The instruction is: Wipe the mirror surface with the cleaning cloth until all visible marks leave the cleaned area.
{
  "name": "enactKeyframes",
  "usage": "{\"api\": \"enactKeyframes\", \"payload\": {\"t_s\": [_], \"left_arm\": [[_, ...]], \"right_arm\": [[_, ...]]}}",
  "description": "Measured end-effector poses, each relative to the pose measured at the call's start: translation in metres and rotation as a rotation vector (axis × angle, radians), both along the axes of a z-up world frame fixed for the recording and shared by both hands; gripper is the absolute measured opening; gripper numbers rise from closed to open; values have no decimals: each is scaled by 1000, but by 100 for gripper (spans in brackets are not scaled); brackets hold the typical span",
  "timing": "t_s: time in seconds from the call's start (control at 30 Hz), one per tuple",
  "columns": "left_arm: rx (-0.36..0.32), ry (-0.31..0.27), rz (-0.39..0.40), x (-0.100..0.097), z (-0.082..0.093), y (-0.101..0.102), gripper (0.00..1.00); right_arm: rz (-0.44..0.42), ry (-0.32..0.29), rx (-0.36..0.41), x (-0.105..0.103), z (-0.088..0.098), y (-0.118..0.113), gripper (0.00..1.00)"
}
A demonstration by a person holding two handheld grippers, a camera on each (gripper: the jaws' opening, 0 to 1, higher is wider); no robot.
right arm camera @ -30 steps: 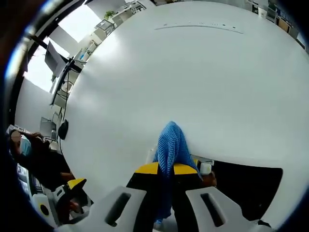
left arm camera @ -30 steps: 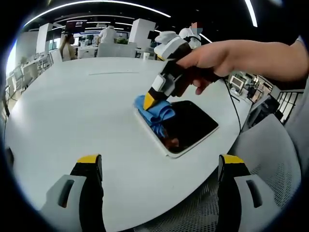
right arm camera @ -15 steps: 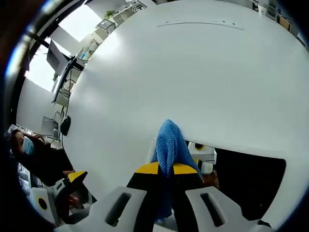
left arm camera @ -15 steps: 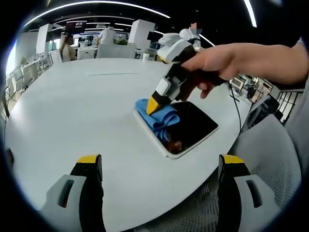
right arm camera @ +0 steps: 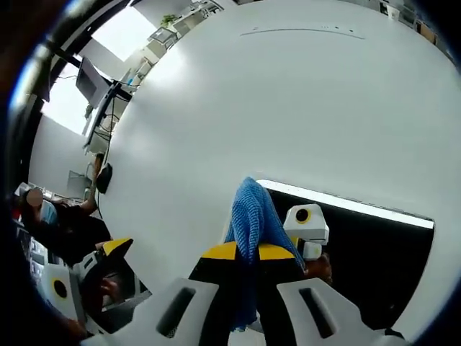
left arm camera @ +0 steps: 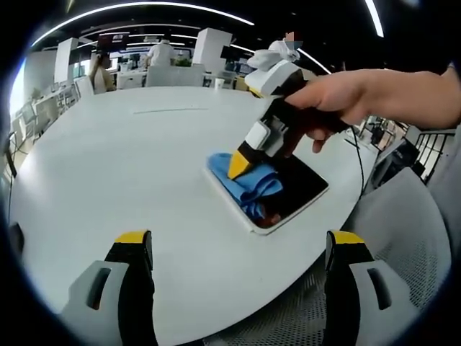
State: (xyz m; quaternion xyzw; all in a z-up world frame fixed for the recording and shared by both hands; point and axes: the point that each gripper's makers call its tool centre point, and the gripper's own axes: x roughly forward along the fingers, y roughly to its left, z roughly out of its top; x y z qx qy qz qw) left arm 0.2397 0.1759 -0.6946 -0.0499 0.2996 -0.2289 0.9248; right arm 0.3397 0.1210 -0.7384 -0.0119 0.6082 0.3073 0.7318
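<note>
A flat white-framed mirror [left arm camera: 297, 184] with a dark face lies on the round white table [left arm camera: 108, 166]. A blue cleaning cloth [left arm camera: 248, 189] is pressed onto the mirror's left part. My right gripper [left arm camera: 239, 164], held by a hand, is shut on the cloth and points down at the mirror. In the right gripper view the cloth [right arm camera: 251, 220] stands up between the yellow-tipped fingers, my right gripper [right arm camera: 246, 252] sits over the mirror [right arm camera: 382, 245], and its own reflection shows in the glass. My left gripper [left arm camera: 238, 241] hangs open near the table's front edge, apart from the mirror.
A grey mesh chair [left arm camera: 403, 259] stands at the table's right front. Desks, pillars and people are far behind the table. The left gripper [right arm camera: 101, 274] shows at the lower left of the right gripper view.
My right gripper has slid the cloth rightward and a little nearer across the mirror, so more dark glass shows in the right gripper view. My left gripper has stayed put.
</note>
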Motion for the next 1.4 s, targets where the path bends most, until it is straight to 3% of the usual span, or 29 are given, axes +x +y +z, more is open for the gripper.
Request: {"api": "enactKeyframes", "payload": {"t_s": [0.33, 0.53, 0.67, 0.9, 1.4], "left_arm": [[0, -3, 9, 0, 0, 2, 99], [2, -3, 16, 1, 0, 3, 99], [2, -3, 20, 1, 0, 4, 99], [5, 2, 17, 1, -1, 4, 99], [32, -12, 5, 1, 0, 4, 99]], "right_arm": [[26, -24, -13, -4, 0, 1, 3], [85, -47, -3, -4, 0, 1, 2], [26, -9, 18, -4, 1, -1, 2], [33, -34, 24, -2, 1, -8, 2], [-11, -14, 45, 3, -1, -33, 2]]}}
